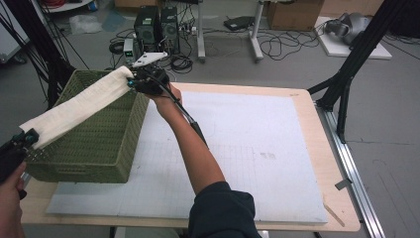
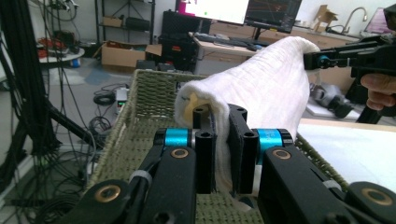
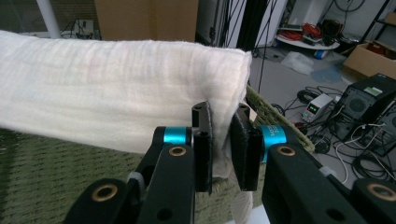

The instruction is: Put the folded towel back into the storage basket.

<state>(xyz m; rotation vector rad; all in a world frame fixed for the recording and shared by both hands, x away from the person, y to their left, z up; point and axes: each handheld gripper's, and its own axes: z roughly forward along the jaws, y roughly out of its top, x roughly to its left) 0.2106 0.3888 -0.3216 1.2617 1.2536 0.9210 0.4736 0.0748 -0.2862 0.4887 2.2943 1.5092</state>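
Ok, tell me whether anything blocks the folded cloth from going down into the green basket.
Nothing visible does. The cloth, clamped at its ends by the left gripper and right gripper, hangs stretched over the open basket, whose visible floor looks bare.

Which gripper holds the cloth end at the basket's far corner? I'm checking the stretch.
The right gripper, clamped on the white cloth above the green basket's far corner; the left gripper holds the near end.

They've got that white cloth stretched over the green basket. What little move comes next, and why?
Probably lower both ends together into the basket. The left tongs and right tongs each pinch one end of the folded cloth, which hangs taut above the basket's open top, not yet inside it.
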